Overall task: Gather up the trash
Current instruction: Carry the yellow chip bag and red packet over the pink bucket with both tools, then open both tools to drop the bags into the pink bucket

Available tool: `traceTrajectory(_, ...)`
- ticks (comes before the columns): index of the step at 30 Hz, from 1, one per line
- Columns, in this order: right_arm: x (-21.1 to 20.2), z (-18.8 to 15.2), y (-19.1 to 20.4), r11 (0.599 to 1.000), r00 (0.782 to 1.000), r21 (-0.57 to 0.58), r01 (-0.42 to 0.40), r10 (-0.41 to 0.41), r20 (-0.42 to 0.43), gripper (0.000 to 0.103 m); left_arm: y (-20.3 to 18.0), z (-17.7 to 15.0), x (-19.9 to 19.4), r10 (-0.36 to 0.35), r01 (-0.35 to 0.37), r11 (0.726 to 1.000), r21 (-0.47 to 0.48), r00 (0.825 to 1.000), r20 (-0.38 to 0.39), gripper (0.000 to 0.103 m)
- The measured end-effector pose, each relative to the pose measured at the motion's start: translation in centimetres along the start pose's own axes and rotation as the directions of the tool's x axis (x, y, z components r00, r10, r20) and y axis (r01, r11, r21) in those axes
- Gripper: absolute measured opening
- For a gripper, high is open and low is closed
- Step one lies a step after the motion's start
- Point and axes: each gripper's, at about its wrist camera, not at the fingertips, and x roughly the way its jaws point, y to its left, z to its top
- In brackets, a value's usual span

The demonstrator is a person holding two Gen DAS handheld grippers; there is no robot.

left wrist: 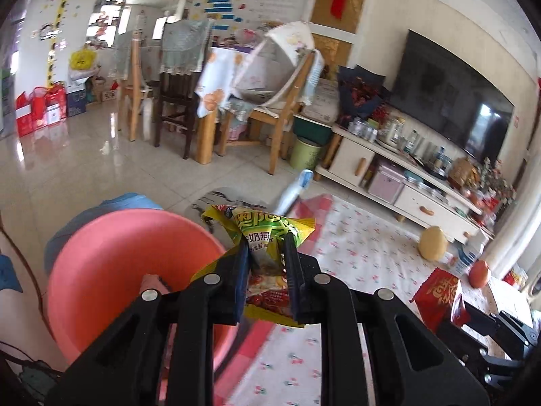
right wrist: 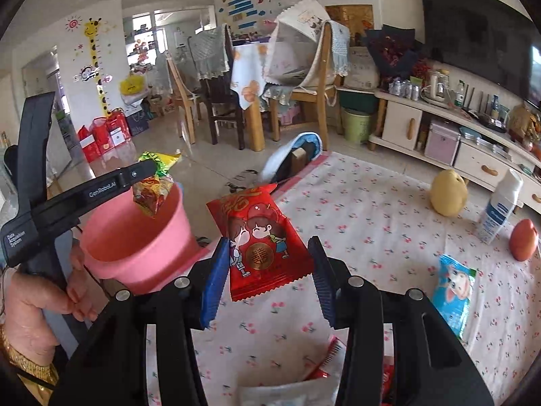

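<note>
My left gripper [left wrist: 265, 248] is shut on a yellow-green snack wrapper [left wrist: 267, 233] and holds it in the air just right of the pink bin [left wrist: 111, 270]. In the right wrist view the same wrapper [right wrist: 154, 187] hangs from the left gripper over the pink bin's [right wrist: 135, 243] rim. My right gripper [right wrist: 267, 253] is open around a red candy packet [right wrist: 260, 243] lying on the cherry-print tablecloth [right wrist: 372, 223]; the pads are apart from it on both sides. The red packet also shows in the left wrist view [left wrist: 438, 296].
A blue wrapper [right wrist: 454, 291], a white bottle [right wrist: 500, 206], an orange fruit [right wrist: 524, 240] and a yellow pear [right wrist: 448, 193] lie on the table to the right. More red wrapper bits [right wrist: 329, 355] lie near the front edge. A TV cabinet [right wrist: 439, 135] and chairs stand behind.
</note>
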Motion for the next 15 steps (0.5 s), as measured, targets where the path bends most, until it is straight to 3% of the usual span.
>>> traceTrajectory(6, 3.2, 2.4, 6.0, 0.994, 0.996, -0.071, -0.083, 0.082, -0.019, 0.048, 4.9, 1.4, 0.8, 0.072, -0.074, 0.992, -0.103, 0.997, -0.02, 0.021)
traceTrajectory(15, 8.0, 2.7, 11.8, 0.978, 0.982, -0.111, -0.179, 0.17, -0.089, 0.048, 10.6, 1.6, 2.1, 0.129, -0.144, 0.964, -0.225, 0.988, -0.08, 0.022)
